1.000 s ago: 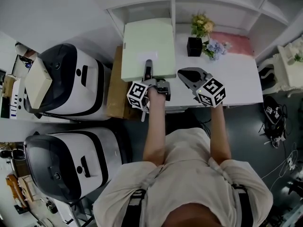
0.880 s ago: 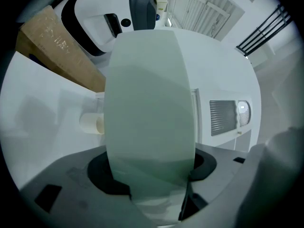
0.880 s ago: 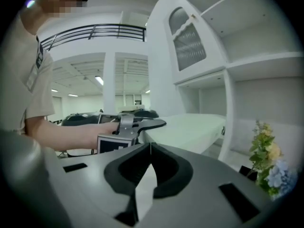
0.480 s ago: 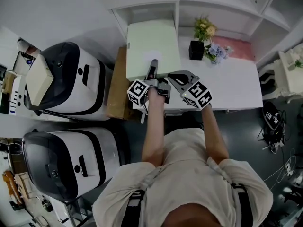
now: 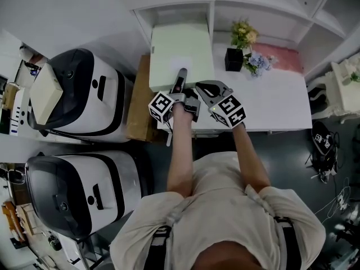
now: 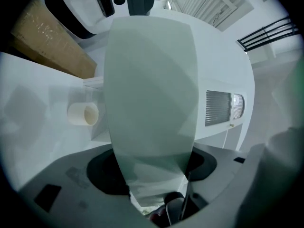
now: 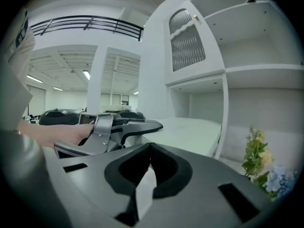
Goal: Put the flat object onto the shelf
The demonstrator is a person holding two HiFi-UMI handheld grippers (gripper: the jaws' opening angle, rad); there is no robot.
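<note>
Left tool [image 5: 181,77] is clamped on the near edge of the pale green flat rectangular board [image 5: 180,46]; the left gripper view shows the board running straight out from between the jaws. The board sits level over the left end of the white bench [image 5: 275,94], with its far end at the open lower compartment of the white shelf unit [image 5: 253,4]. Can't tell if it rests on the surface or is held just above it. Right tool [image 5: 202,87] is just right of the left one, near the board's near right corner. Its jaws are closed together with nothing between them, and it isn't touching the board as far as I can see. On the bench right of the board: a black square pot with yellow flowers [image 5: 232,58], a bunch of blue flowers [image 5: 256,58] beside it, and a pink mat [image 5: 279,52] behind. A brown cardboard panel [image 5: 138,100] leans at the bench's left side. Left of that are two white-and-black machines [image 5: 79,97].
</note>
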